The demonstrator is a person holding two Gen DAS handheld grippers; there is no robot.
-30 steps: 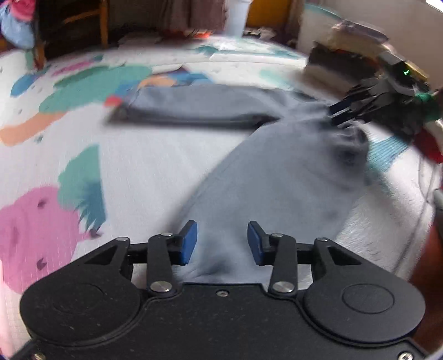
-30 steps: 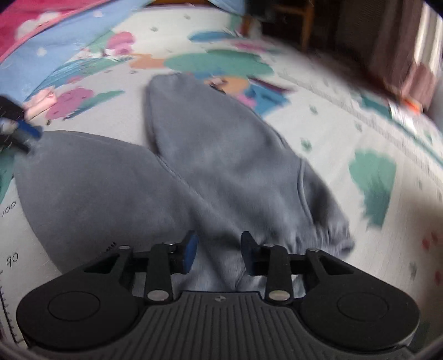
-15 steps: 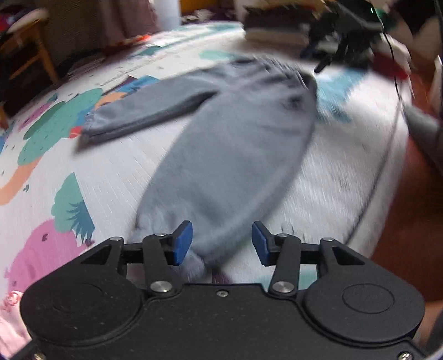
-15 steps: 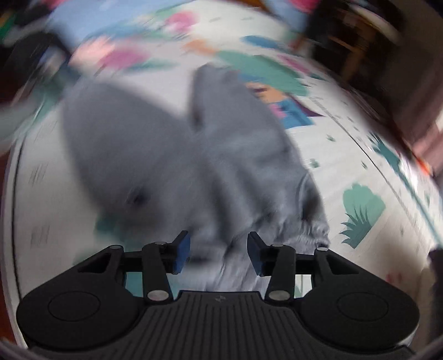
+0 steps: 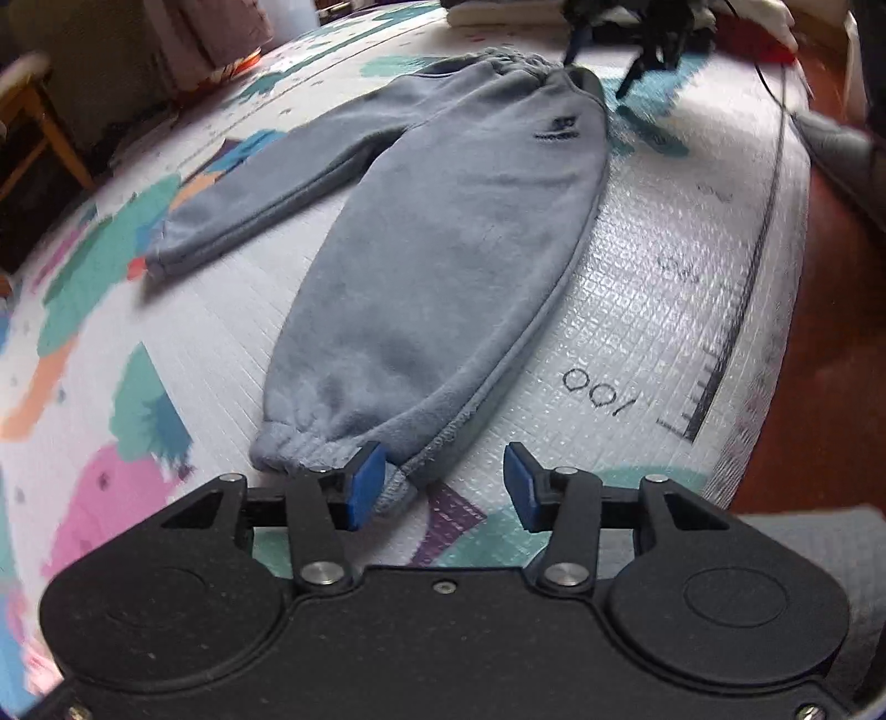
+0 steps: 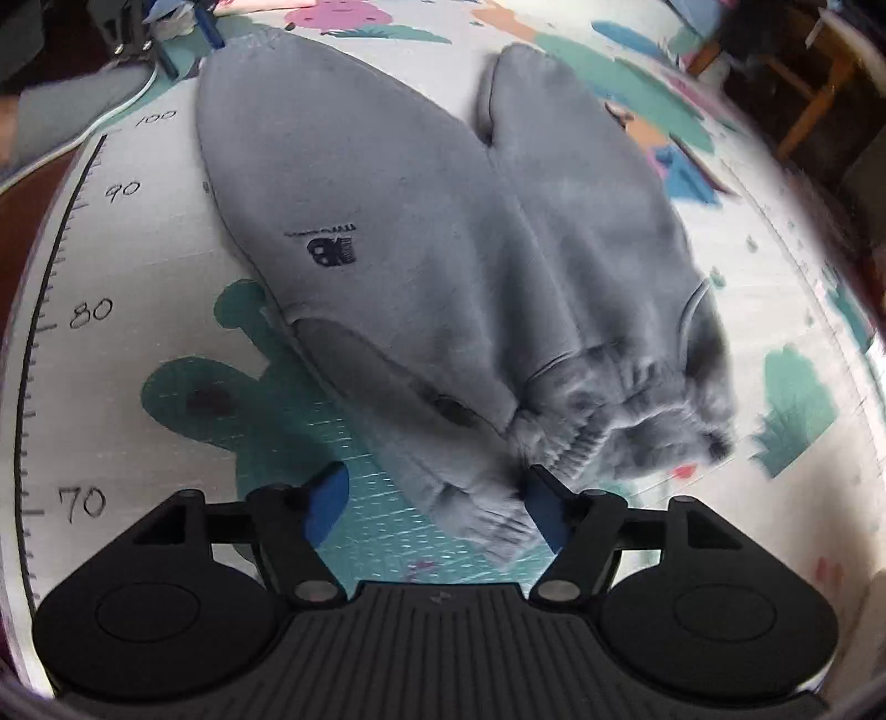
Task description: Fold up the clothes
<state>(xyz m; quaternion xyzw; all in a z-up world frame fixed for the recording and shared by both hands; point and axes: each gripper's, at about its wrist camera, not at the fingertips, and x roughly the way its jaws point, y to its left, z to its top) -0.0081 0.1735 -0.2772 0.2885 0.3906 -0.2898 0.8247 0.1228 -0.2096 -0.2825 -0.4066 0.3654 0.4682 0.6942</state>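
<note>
Grey sweatpants (image 5: 454,221) lie flat on a colourful play mat (image 5: 653,288), legs spread in a V. My left gripper (image 5: 443,487) is open at the near leg's cuff (image 5: 310,443). The cuff's corner touches the left blue pad, and the right pad stands over bare mat. In the right wrist view the sweatpants (image 6: 421,232) show a dark logo. My right gripper (image 6: 437,507) hangs over the waistband (image 6: 598,421). Its jaws are opening, with a waistband corner lying loose between them. The right gripper (image 5: 626,39) also shows blurred beyond the waistband, and the left gripper (image 6: 138,33) at the far cuff.
The mat's printed ruler edge (image 6: 50,288) runs beside the pants, with brown floor (image 5: 830,343) past it. A wooden chair (image 5: 39,127) stands off the mat at the back left. Folded clothes (image 5: 498,11) are stacked beyond the waistband.
The near leg now lies flat, its cuff down beside my left pad instead of between the pads. My right jaws have spread wider around the waistband. Both views have rolled.
</note>
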